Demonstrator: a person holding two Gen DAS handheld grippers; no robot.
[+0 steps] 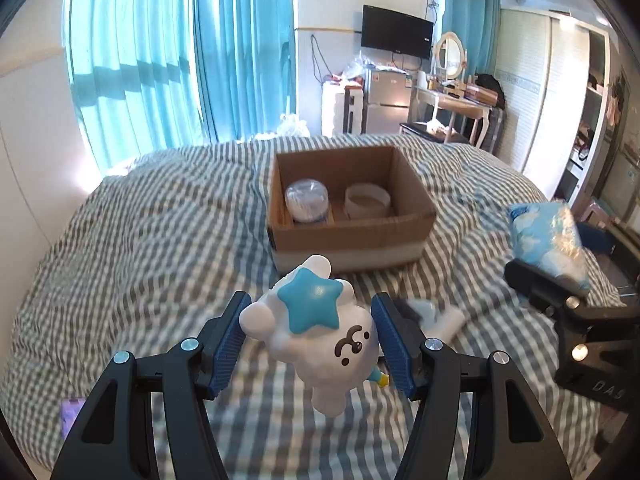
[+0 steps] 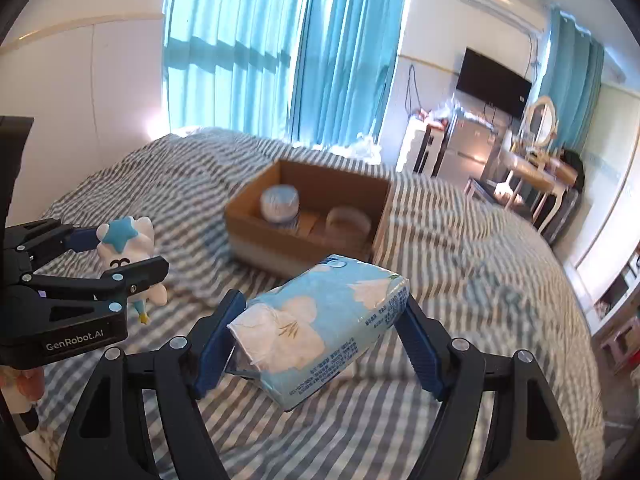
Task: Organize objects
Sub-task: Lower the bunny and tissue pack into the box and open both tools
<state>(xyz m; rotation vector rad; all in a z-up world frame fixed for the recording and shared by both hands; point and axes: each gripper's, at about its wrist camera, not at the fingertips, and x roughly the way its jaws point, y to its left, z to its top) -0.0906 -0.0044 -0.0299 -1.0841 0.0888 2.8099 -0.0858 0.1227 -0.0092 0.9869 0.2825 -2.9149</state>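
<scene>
Pinching a white cloud figurine (image 1: pixel 320 336), the left tongs (image 1: pixel 310 340) hang above the striped bed (image 1: pixel 140 220); the right tongs (image 2: pixel 320 336) clamp a blue tissue pack (image 2: pixel 324 320). Ahead on the bed an open cardboard box (image 1: pixel 352 236) holds a wrapped jar (image 1: pixel 307 200) and a tape roll (image 1: pixel 367 200).
</scene>
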